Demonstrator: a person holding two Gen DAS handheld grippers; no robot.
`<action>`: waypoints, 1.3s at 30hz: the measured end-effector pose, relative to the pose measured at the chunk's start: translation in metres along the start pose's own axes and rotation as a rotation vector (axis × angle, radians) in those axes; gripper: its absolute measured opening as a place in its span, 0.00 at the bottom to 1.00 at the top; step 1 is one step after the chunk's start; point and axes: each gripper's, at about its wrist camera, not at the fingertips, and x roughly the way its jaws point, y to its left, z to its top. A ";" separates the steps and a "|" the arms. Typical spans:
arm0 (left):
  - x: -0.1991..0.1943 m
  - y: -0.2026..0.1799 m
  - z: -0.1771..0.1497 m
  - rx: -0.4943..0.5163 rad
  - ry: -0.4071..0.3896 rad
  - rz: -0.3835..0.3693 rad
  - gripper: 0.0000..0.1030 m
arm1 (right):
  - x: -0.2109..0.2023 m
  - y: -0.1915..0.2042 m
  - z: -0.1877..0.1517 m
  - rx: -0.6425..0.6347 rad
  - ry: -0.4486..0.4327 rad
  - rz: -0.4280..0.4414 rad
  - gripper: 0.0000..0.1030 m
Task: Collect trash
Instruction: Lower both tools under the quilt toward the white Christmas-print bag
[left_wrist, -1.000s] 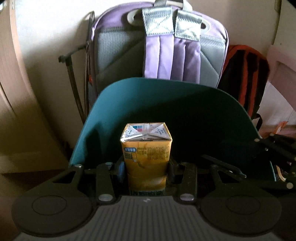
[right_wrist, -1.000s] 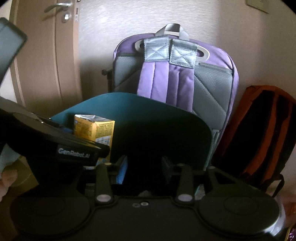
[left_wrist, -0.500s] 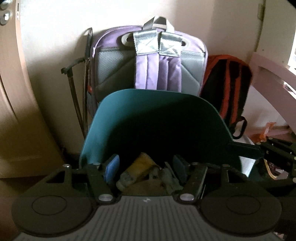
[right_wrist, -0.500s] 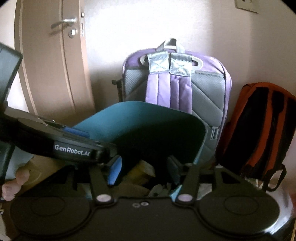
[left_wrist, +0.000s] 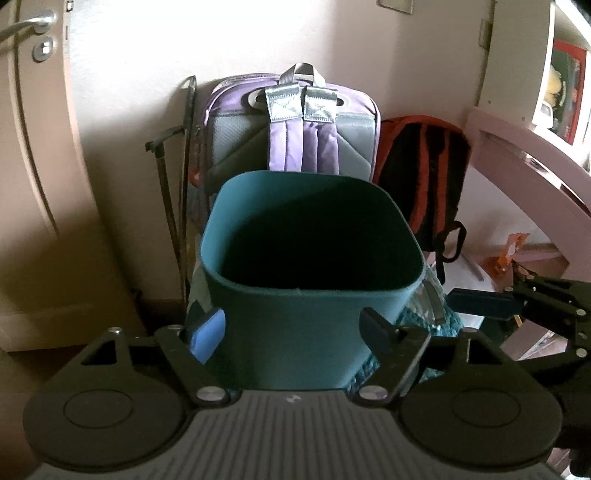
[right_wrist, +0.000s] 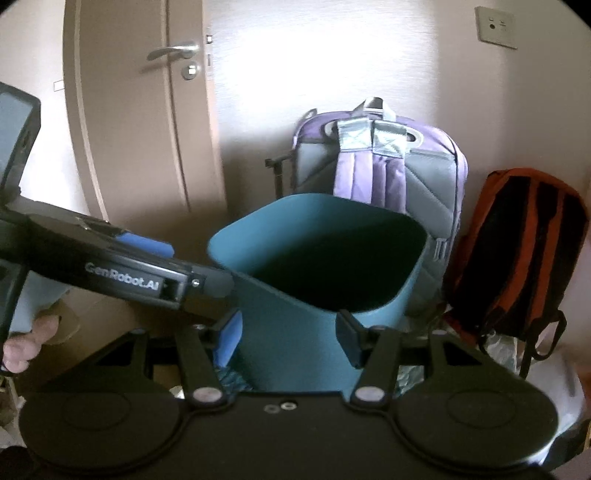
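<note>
The door (right_wrist: 140, 110) and pale wall loom behind a padded purple backpack (left_wrist: 295, 129) and an orange-and-black one (left_wrist: 421, 173). Against them stands the smooth, square-mouthed teal bin (left_wrist: 310, 295), its inside too dark to tell what trash lies there. The left gripper (left_wrist: 291, 328) is opening, empty; the right gripper (right_wrist: 288, 338) gapes empty too. A careless swing could tip the light bin.

Teal bin (left_wrist: 295, 332) w/ rounded-square rim, upright on floor, mouth open (inside too dark), just before backpacks.
</note>
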 end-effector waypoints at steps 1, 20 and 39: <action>-0.004 0.001 -0.005 -0.001 -0.001 0.000 0.80 | -0.002 0.003 -0.004 0.001 0.003 0.010 0.54; 0.027 0.036 -0.165 -0.053 0.212 0.039 0.91 | 0.050 0.038 -0.144 0.077 0.237 0.136 0.54; 0.217 0.081 -0.329 0.068 0.699 0.050 0.91 | 0.229 0.042 -0.310 0.043 0.603 0.181 0.54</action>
